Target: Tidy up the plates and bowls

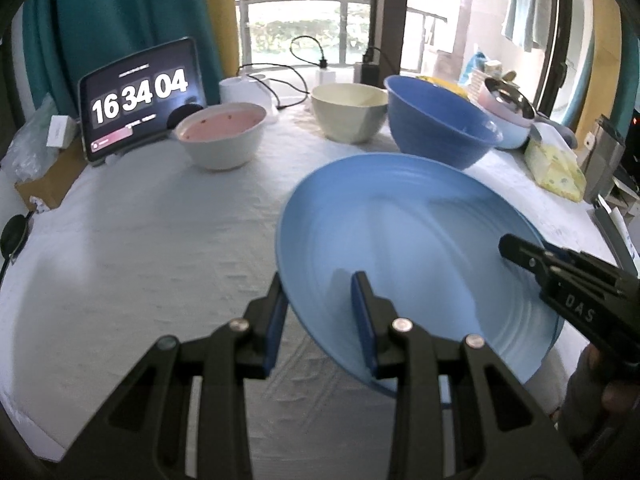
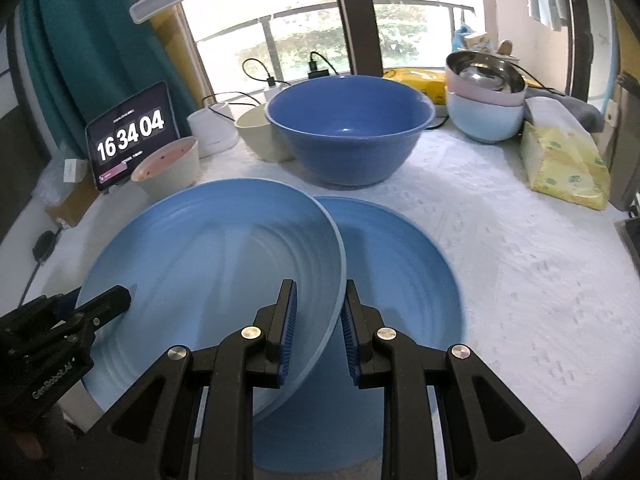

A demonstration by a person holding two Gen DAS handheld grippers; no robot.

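Both claws are gripping one light blue plate (image 2: pixel 208 256) by opposite rims, holding it tilted above the white-covered worktop (image 1: pixel 140 248). The left claw (image 1: pixel 322 320) is reaching forward and slightly rightward, its fingers (image 1: pixel 364 320) straddling the plate's near-left rim, one pad under and one inside the dish, closed narrowly on the rim. The right claw (image 2: pixel 318 328) is coming in from the other side, its blue ribbed pads (image 2: pixel 289 328) pinching the plate's right rim, one pad inside and one outside, also narrow. In the right wrist view the left claw is showing at the lower left, its tip resting on the plate's inner surface. Beneath the raised plate a second blue plate (image 2: pixel 400 264) is lying flat near the worktop's front edge, partly covered by the held one. Toward the far edge a dark blue bowl (image 2: pixel 348 128) is standing upright, with a cream bowl (image 1: pixel 348 116) just beside it and a pink-lined bowl (image 1: pixel 222 134) nearer the far-left corner, in front of a tablet clock (image 1: pixel 138 96). Stacked bowls (image 2: pixel 484 96) are sitting at the far-right corner, close to a yellow tissue pack (image 2: pixel 564 164).
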